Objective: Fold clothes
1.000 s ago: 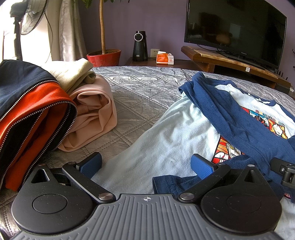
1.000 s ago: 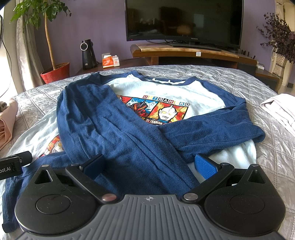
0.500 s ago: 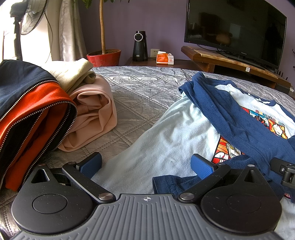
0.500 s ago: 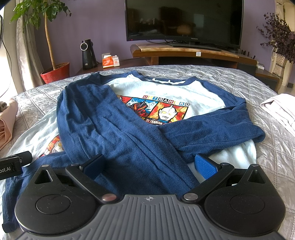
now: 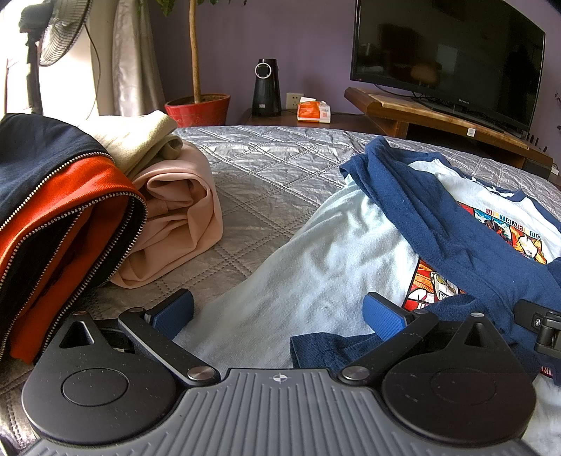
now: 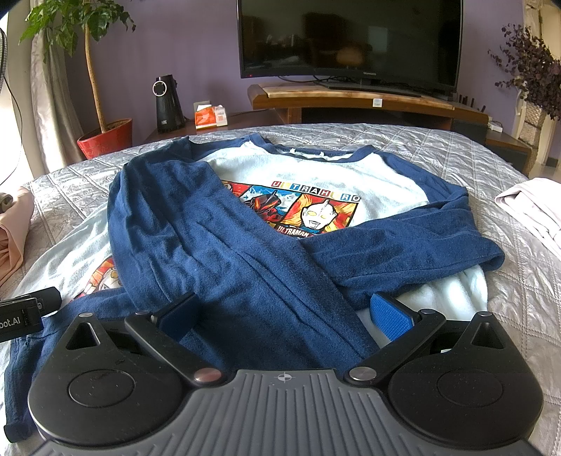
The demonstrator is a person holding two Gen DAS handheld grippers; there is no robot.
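Left gripper [image 5: 278, 312]: jaws spread wide, nothing held between the blue pads [image 5: 173, 312]. It is poised low over the near hem of the shirt [image 5: 315, 273], pale body fabric lying between the fingers, a navy cuff just beside the right pad.

Right gripper [image 6: 285, 312]: jaws likewise spread wide, nothing gripped. It is set over the navy sleeves [image 6: 224, 245], which are crossed over the shirt front; the left pad is partly sunk against the sleeve fabric.

The shirt is spread flat on the grey quilted bed [image 6: 438, 147], collar at the far end, printed panel partly covered by the sleeves. Part of the left gripper's body is seen at the left edge of the right wrist view.

Left of the shirt, well apart: a dark jacket [image 5: 52, 217] with orange lining and open zips, a folded pink garment [image 5: 178, 217] beside it, a beige one [image 5: 136, 136] on top. A pale garment [image 6: 533, 207] lies at the bed's right edge.

Beyond the bed: red plant pot [image 5: 198, 108], black speaker [image 5: 266, 87], orange box [image 5: 313, 110], TV [image 6: 350, 38] on a wooden stand [image 6: 350, 101], fan [image 5: 52, 31] at far left.
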